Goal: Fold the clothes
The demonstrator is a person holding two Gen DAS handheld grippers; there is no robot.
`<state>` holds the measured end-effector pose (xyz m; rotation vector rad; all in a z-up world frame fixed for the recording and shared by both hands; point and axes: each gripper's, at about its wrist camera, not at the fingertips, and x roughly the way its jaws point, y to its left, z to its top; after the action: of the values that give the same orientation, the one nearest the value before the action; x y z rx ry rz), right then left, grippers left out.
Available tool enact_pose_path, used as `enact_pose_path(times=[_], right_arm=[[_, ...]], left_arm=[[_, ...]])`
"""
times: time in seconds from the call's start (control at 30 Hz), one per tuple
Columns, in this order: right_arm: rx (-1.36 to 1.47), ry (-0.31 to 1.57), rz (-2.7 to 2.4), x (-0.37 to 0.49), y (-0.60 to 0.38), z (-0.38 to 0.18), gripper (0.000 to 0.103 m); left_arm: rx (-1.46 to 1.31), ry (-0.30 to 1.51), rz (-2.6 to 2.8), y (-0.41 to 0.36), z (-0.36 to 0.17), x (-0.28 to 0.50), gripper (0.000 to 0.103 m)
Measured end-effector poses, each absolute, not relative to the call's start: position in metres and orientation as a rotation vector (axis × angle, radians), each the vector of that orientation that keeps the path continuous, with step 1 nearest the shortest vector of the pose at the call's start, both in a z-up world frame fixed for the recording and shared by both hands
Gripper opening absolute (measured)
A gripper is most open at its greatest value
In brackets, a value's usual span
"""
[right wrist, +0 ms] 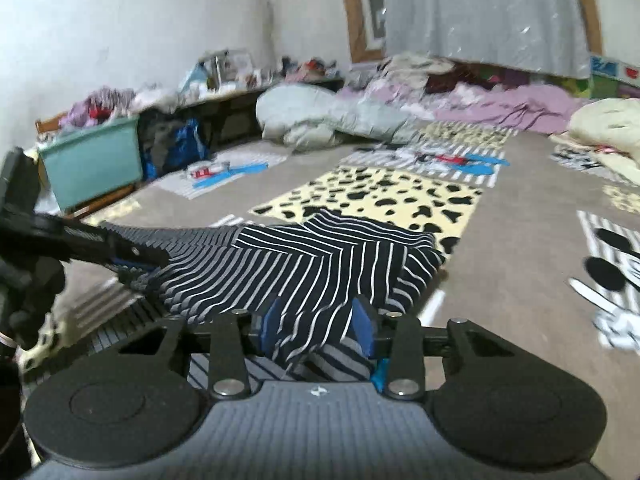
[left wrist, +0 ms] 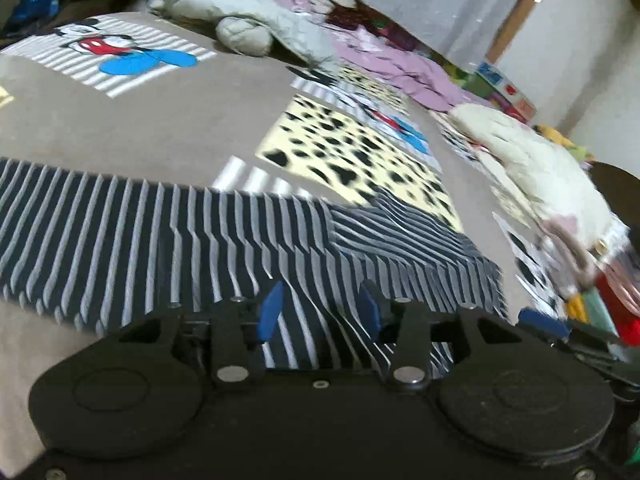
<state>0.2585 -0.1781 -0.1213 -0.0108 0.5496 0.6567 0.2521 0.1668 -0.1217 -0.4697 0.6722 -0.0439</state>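
Observation:
A navy garment with thin white stripes (left wrist: 168,240) lies spread on the patterned bedspread (left wrist: 152,128). In the left wrist view my left gripper (left wrist: 318,312) has its blue fingers apart, with striped cloth lying between them. In the right wrist view my right gripper (right wrist: 320,326) also has its blue fingers apart, with a bunched fold of the striped garment (right wrist: 304,264) between them. The left gripper (right wrist: 120,256) shows at the left in the right wrist view, at the garment's left end. The right gripper's blue finger (left wrist: 544,320) shows at the right edge of the left wrist view.
A pale green puffy jacket (left wrist: 240,8) and purple clothes (left wrist: 408,68) are heaped at the far side. A cream fleece garment (left wrist: 536,160) lies at the right. A teal bin (right wrist: 92,164) full of clothes stands at the left by the wall.

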Motion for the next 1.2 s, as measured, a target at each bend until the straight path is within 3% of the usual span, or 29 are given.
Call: enact_pose_path(times=[0.2,0.37,0.7,0.73,0.77,0.8,0.9,1.0,1.13,1.2], right_arm=[[0.008,0.749,0.680,0.322,-0.153,-0.163,0.040],[-0.013,0.709,0.742,0.319,-0.160,-0.157,0.040],[0.083,0.606,0.654,0.344,-0.184,-0.145,0.041],[0.094,0.614,0.655,0.347,-0.182,-0.148,0.041],[0.102,0.620,0.660,0.349,-0.180,-0.150,0.041],[0.103,0.619,0.665,0.350,-0.178,-0.151,0.041],[0.121,0.602,0.669,0.350,-0.174,-0.153,0.041],[0.156,0.591,0.660,0.351,-0.174,-0.154,0.041],[0.148,0.606,0.632,0.354,-0.177,-0.158,0.039],[0.140,0.602,0.631,0.352,-0.179,-0.158,0.039]], left_arm=[[-0.512,0.647,0.095,0.227,-0.121,0.246,0.041],[-0.488,0.703,0.033,0.243,-0.133,0.235,0.046],[-0.602,0.697,-0.030,0.253,-0.144,0.257,0.045],[-0.603,0.695,-0.034,0.253,-0.144,0.258,0.042],[-0.585,0.698,-0.040,0.252,-0.143,0.258,0.023],[-0.561,0.703,-0.051,0.249,-0.143,0.258,0.012],[-0.498,0.656,-0.078,0.243,-0.135,0.250,0.004],[-0.482,0.573,-0.067,0.244,-0.126,0.239,0.004],[-0.423,0.688,-0.010,0.239,-0.147,0.251,0.011],[-0.497,0.671,-0.017,0.245,-0.147,0.246,0.025]])
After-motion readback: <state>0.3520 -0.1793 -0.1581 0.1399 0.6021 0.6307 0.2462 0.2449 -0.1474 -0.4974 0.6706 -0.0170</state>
